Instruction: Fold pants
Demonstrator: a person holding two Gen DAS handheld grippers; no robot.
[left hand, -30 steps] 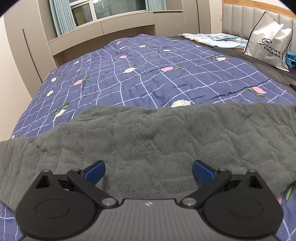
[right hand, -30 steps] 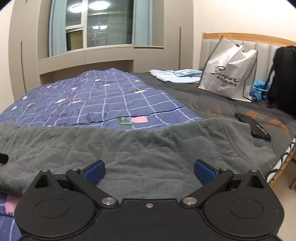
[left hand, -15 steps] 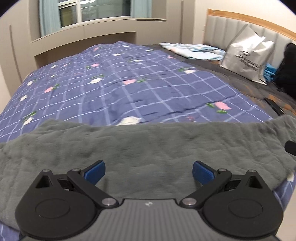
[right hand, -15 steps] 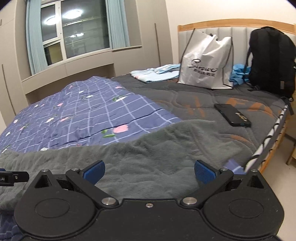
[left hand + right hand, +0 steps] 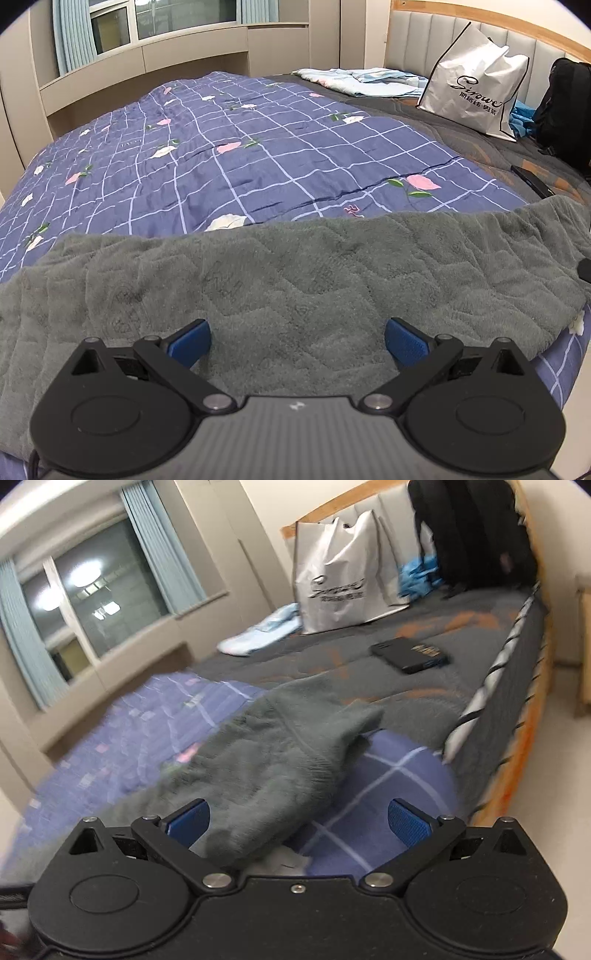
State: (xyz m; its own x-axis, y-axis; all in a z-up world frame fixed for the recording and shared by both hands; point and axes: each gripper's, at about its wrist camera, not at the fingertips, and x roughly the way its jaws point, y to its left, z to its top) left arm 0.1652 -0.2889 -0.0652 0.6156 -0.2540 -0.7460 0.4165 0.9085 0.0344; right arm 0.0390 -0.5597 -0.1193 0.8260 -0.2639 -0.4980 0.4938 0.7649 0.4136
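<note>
- Pants [image 5: 295, 280] of grey fleece, spread flat across the near edge of the bed, on the blue checked quilt [image 5: 258, 155], one end reaching the right corner.
- Could slide off that corner (thick pile, edge already overhanging) if tugged from one end only.
- Could bunch instead of creasing cleanly, with only the top layer pinched.
- Left gripper [image 5: 297, 338]: low over the middle of the fabric, pointing across the bed, jaws spread wide, holding nothing.
- Right gripper [image 5: 298, 821]: tilted, view blurred, aimed at the ribbed end of the garment [image 5: 295, 746], jaws equally wide, empty.
- Farther off: black phone [image 5: 410, 655], white bag [image 5: 476, 79], both well apart from the cloth.
</note>
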